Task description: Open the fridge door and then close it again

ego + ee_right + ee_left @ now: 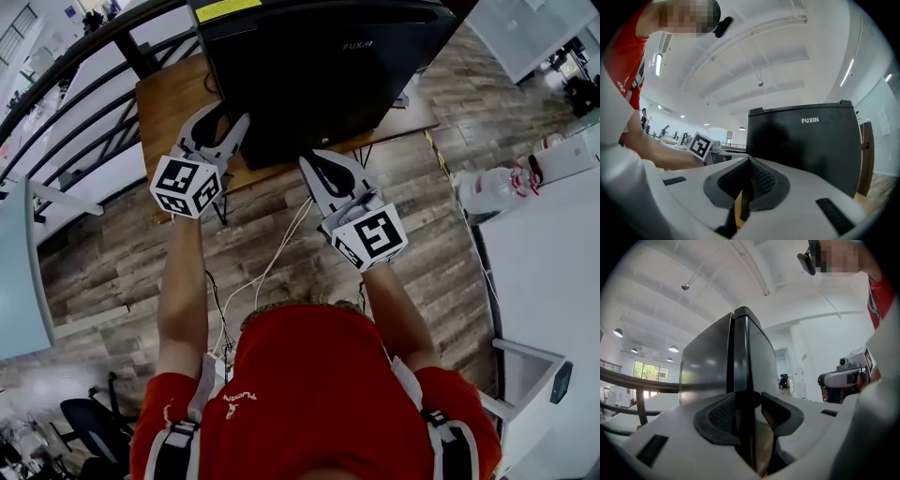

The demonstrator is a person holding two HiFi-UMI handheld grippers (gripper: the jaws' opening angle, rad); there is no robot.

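Observation:
A black mini fridge marked FUXIN stands on a wooden table, its door shut. My left gripper is at the fridge's front left corner, level, jaws wide apart. In the left gripper view the door's vertical edge runs into the gap of the left gripper, and the pads do not press on it. My right gripper hangs just before the door's lower front, apart from it. In the right gripper view the right gripper is shut with nothing in it, facing the fridge.
A dark railing runs past the table at the left. A white counter with a bottle stands at the right. White cables lie on the wood floor below the table. An office chair sits at the lower left.

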